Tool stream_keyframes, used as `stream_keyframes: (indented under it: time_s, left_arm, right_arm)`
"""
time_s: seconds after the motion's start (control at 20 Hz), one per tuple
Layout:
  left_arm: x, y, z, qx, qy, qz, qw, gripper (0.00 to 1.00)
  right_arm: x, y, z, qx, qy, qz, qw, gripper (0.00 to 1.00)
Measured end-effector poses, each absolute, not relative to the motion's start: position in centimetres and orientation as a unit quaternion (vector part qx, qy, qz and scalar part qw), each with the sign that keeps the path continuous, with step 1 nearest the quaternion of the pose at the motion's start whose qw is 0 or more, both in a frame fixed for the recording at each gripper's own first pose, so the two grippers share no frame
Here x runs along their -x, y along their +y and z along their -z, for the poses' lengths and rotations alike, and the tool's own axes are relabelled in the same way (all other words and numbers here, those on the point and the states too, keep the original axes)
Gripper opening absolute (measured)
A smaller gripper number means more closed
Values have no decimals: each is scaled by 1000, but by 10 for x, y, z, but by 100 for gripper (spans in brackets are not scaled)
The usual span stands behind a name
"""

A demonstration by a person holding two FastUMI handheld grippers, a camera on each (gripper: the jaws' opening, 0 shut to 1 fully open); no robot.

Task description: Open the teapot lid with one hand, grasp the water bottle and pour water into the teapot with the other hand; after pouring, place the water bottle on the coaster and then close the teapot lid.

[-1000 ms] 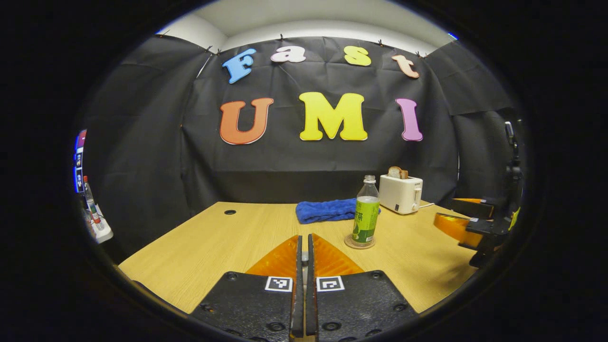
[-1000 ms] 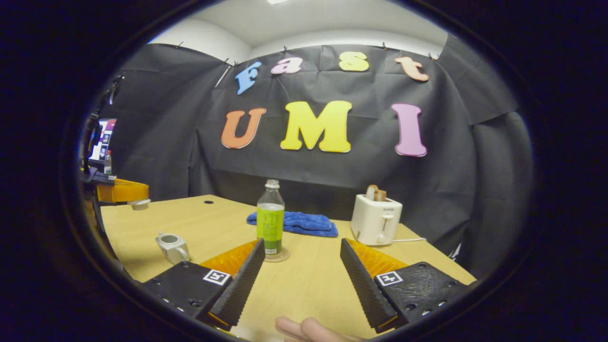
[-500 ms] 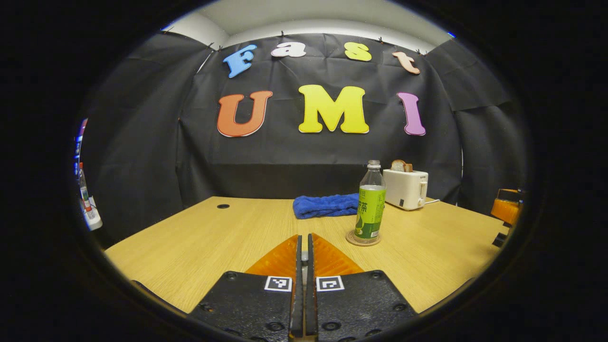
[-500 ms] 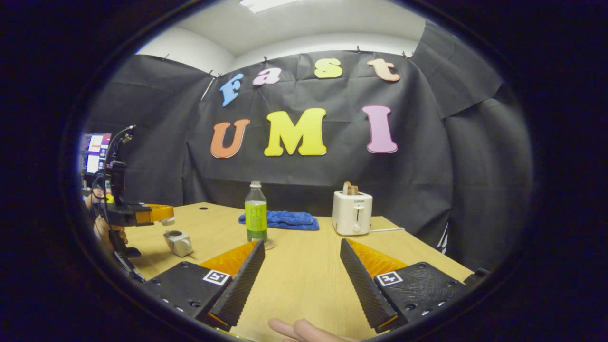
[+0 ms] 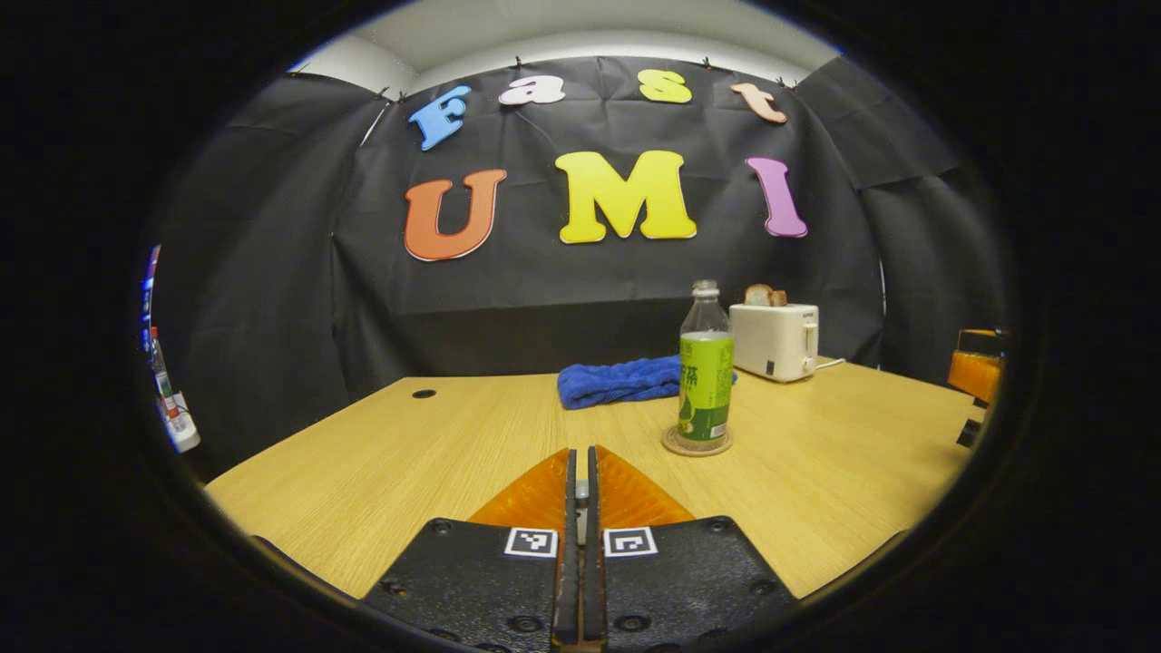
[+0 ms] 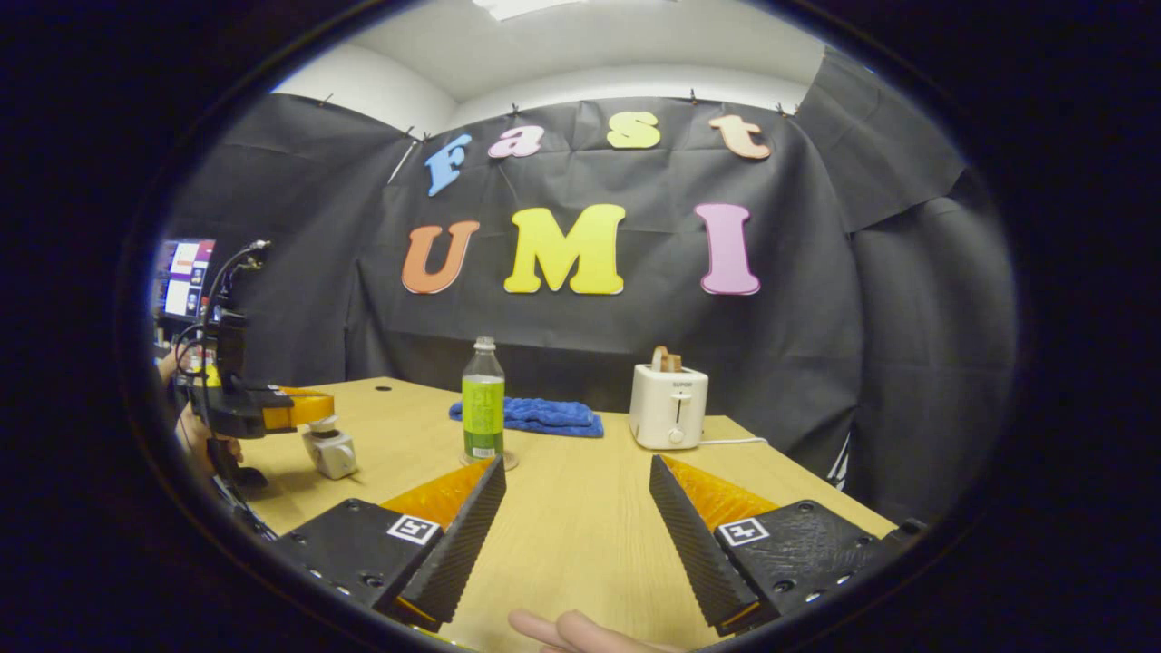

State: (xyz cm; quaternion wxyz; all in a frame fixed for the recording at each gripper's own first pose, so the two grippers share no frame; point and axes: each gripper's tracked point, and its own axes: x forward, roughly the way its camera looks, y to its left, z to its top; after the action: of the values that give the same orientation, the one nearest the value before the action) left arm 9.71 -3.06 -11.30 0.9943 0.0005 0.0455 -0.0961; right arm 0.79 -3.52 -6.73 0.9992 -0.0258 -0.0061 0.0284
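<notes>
A clear water bottle [image 5: 706, 372] with a green label stands upright on a round coaster [image 5: 696, 443] mid-table. My left gripper [image 5: 580, 464] is shut, with a pale sliver of the teapot lid pinched between its fingers. In the right gripper view the left gripper [image 6: 316, 413] holds that lid [image 6: 321, 424] right on top of the small silvery teapot [image 6: 332, 453], left of the bottle [image 6: 483, 408]. My right gripper [image 6: 576, 473] stands open over bare table, nothing between its fingers, short of the coaster [image 6: 509, 461].
A blue towel [image 5: 619, 382] lies behind the bottle and a white toaster [image 5: 775, 340] with bread stands at the back right. A person's fingertips [image 6: 567, 629] show under the right gripper. A screen [image 6: 186, 277] glows at the far left. The wooden table [image 5: 408, 462] has a cable hole.
The left gripper has come down with the lid from beside the teapot to right over it. The right gripper has drawn back from the bottle, staying open.
</notes>
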Motion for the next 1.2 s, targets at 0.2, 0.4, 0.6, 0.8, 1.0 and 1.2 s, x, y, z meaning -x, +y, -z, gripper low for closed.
stream_keyframes:
  time_s: [0.2, 0.4, 0.6, 0.8, 1.0, 1.2]
  left_arm:
    - [-97, -38, 129, 3, 67, 96, 993, 5]
    - [-99, -41, 126, 0, 60, 89, 994, 5]
    - [-98, -45, 127, -3, 69, 90, 994, 9]
    - [-88, -43, 119, -21, 82, 75, 994, 79]
    - [-77, -40, 94, 13, 80, 71, 994, 79]
    - [-57, -20, 59, 9, 64, 48, 997, 99]
  right_arm:
    - [-9, -33, 70, 25, -2, -32, 999, 95]
    - [-12, -30, 75, 26, 4, -33, 999, 95]
    - [-11, -22, 77, 24, 10, -38, 999, 96]
    - [-6, -17, 65, 25, -4, -35, 999, 98]
    - [-2, -16, 58, 43, -9, -22, 999, 95]
    - [1, -23, 51, 38, 5, 13, 999, 98]
